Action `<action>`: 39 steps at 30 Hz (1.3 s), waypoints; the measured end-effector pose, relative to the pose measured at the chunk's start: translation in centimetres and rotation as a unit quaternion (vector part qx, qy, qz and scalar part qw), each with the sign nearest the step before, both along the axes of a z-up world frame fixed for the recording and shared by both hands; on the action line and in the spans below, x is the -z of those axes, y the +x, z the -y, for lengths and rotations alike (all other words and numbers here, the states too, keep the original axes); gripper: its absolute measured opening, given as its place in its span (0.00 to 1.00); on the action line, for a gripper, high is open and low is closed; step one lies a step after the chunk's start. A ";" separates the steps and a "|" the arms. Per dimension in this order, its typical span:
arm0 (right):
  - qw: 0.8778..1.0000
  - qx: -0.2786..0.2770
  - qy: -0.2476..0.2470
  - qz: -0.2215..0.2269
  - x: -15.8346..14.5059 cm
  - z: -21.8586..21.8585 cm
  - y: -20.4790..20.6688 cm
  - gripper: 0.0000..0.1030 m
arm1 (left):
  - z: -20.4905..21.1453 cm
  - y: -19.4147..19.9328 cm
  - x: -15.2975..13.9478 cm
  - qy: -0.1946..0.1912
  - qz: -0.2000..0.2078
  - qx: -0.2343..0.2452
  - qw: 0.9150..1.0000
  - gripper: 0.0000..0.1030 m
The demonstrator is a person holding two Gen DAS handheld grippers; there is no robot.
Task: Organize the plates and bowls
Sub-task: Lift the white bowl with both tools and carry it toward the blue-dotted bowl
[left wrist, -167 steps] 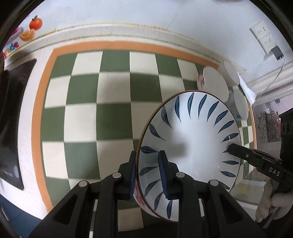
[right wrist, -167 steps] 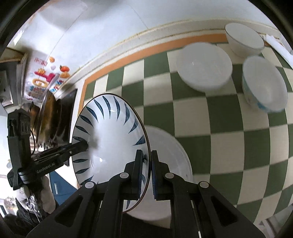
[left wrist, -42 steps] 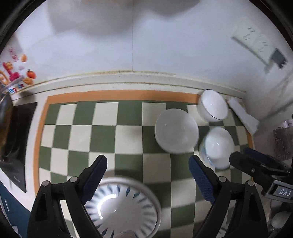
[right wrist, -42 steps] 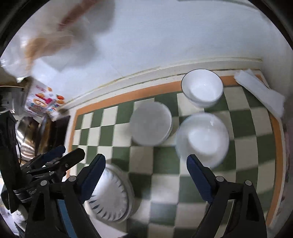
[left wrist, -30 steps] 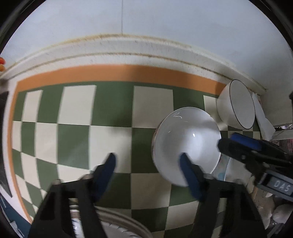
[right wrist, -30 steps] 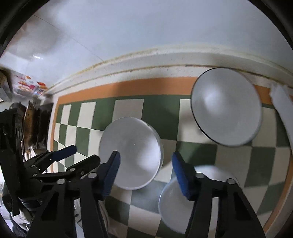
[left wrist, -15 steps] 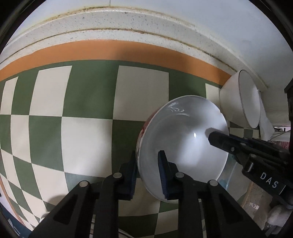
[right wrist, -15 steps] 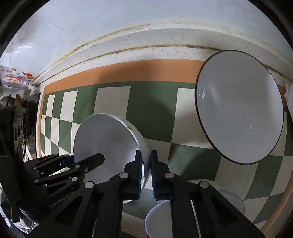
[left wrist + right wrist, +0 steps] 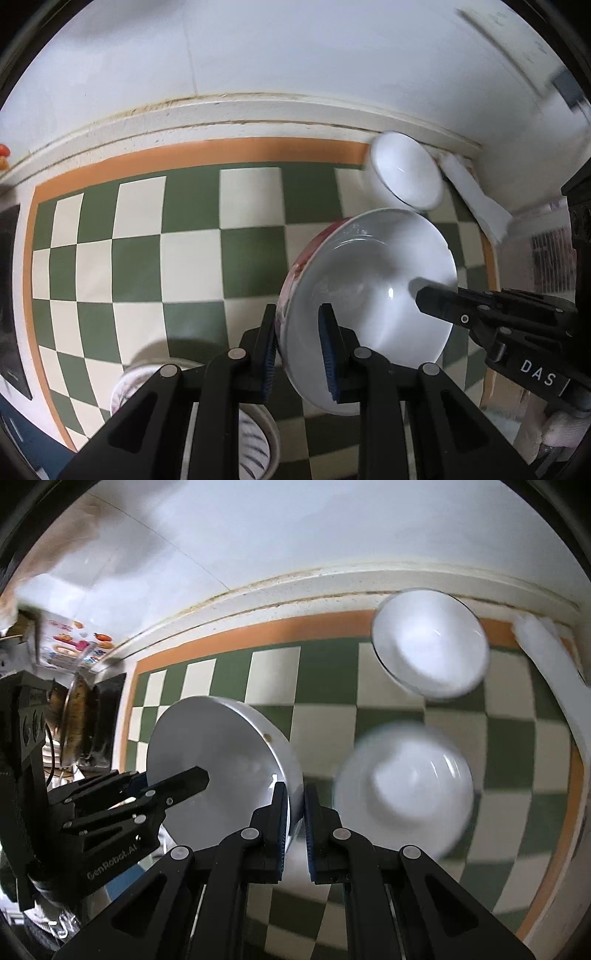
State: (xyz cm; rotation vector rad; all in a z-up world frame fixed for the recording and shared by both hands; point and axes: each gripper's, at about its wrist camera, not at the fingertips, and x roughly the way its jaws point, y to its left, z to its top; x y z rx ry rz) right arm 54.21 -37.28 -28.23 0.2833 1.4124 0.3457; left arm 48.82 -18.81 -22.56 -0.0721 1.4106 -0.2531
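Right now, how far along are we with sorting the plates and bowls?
Done: the blue-patterned dish sits low at the near edge. In hand: the left gripper and right gripper both clamp the rim of the white bowl, raised and tilted. Left: two bowls on the checkered mat.

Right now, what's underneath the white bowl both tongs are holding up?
Under the white bowl, the green checkered mat shows, and nearer the left tongs, part of the blue-patterned plate. The right tongs pinch the opposite rim. The bowl and tongs hide the rest.
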 end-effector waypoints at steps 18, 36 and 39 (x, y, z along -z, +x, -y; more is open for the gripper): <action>0.996 0.065 0.002 -0.063 6.5 6.6 -11.9 0.10 | 6.9 -7.5 6.7 0.020 -0.069 0.079 0.994 0.19; 0.990 0.078 0.019 -0.118 11.0 7.6 -11.8 0.12 | 8.8 -6.8 10.6 0.048 -0.122 0.096 0.987 0.19; 0.990 0.087 0.034 -0.105 8.9 9.2 -11.4 0.14 | 7.8 -6.2 7.3 0.048 -0.081 0.082 0.992 0.19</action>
